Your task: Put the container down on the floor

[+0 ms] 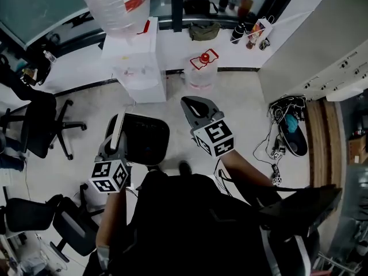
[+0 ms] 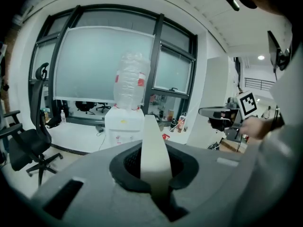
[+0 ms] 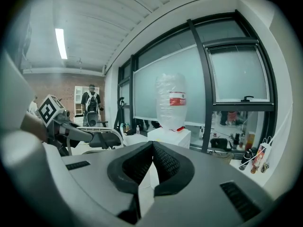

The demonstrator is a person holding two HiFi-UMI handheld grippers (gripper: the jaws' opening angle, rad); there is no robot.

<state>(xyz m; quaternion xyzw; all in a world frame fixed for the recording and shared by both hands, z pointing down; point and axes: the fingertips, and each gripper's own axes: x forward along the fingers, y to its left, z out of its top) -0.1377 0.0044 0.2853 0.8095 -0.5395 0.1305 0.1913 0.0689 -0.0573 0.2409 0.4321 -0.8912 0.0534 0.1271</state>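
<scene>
The person is standing over the floor (image 1: 230, 105) and holding both forearms out ahead of the body. The left gripper (image 1: 117, 135) is reaching forward and slightly down, with its marker cube (image 1: 109, 176) nearest the body. The right gripper (image 1: 193, 106) is stretching out alongside it, a little further forward, and is tilting less steeply.

The left jaws are clenching a pale band (image 2: 152, 148) that rises straight up between the pads. From the head view, that band is running along the left edge of the black container (image 1: 144, 138), which is hanging in front of the person's waist, above the floor and not resting on it. The right jaws are pressing together at their tips with nothing between them.

A white water dispenser (image 1: 138, 68) carrying an upturned bottle (image 1: 115, 4) is standing directly ahead by the window wall. A jug with a red cap (image 1: 201, 68) is sitting on the floor beside it, to its right. Black office chairs (image 1: 34, 119) are crowding the left side, while a tangle of cables (image 1: 282, 122) is lying to the right. The patch of floor between the container and the dispenser is showing only bare tiles.

Only the head view is showing the container's dark body — the left gripper view is catching just the band, with the right gripper (image 2: 222, 112) off to its right. Only the right gripper view is showing a person (image 3: 91, 105) standing far back in the room.
</scene>
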